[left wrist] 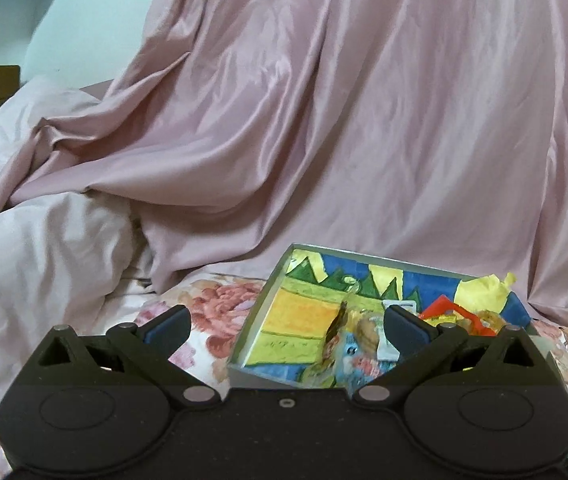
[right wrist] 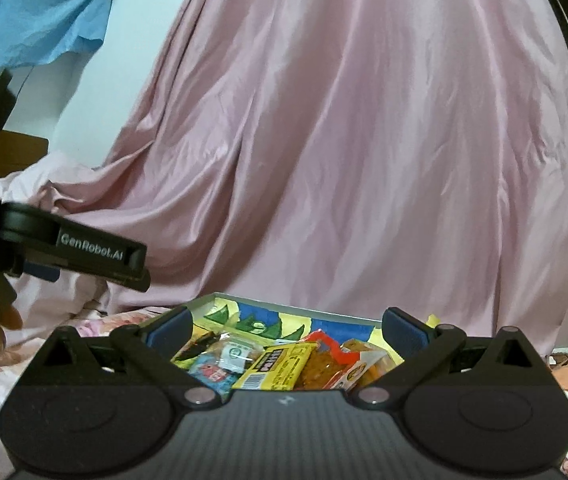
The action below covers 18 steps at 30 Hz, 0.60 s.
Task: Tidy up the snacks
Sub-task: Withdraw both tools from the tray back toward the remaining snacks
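Both grippers, left [left wrist: 287,326] and right [right wrist: 287,330], hover with fingers spread wide, holding nothing. Snack packets [right wrist: 272,364] lie piled inside a painted tray [left wrist: 268,300] resting on the flowered bedsheet [left wrist: 212,300], pink drape [left wrist: 363,120] behind.

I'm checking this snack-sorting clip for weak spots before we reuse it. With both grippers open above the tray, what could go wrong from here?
1. The shallow grey-rimmed tray with a painted colourful base sits tilted on the soft floral bedsheet, so pressing down might tip it.
2. The snack packets crowd together: gripping the yellow rectangular packet could drag the orange crinkly packet beside it.
3. The left gripper and right gripper, both open, work close together and could collide.
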Motion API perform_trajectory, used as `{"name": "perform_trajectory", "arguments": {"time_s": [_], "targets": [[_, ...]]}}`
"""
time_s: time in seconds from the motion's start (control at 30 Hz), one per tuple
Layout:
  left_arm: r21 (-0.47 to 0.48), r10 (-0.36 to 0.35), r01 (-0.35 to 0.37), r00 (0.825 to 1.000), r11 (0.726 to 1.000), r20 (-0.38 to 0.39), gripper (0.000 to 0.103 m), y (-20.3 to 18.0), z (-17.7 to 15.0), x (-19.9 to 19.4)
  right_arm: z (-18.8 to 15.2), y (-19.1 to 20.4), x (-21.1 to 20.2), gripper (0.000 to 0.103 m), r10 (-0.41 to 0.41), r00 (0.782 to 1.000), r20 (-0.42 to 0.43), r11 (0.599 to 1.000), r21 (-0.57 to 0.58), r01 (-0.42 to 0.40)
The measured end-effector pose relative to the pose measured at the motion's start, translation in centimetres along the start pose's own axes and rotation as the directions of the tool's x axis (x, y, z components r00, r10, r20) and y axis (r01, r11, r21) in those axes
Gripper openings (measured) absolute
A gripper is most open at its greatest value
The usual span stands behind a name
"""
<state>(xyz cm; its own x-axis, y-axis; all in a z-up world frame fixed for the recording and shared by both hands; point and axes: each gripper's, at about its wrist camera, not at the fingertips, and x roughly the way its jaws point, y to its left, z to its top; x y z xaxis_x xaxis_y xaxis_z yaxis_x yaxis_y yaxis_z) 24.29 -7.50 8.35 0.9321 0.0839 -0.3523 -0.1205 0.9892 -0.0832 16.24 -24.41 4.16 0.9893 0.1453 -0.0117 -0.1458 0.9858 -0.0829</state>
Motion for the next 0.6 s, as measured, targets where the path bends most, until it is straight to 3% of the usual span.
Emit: {"name": "perform_trajectory", "arguments": {"time_s": [0.3,0.6], "targets": [[-0.086,-0.003,-0.001,0.999,0.996,-0.039,0.102,3.0,-2.5,-3.4,-0.4,-0.6,-4.7,0.103,-0.022,0.999,-0.028,0.993,0.117,0.025],[-0.065,-0.030,0.026,0.997,0.998,-0.069,0.102,4.2,-5.3,-7.3,-1.3,-0.5,-8.4,0.103,-0.021,0.994,-0.107,0.973,0.228,0.045]]}}
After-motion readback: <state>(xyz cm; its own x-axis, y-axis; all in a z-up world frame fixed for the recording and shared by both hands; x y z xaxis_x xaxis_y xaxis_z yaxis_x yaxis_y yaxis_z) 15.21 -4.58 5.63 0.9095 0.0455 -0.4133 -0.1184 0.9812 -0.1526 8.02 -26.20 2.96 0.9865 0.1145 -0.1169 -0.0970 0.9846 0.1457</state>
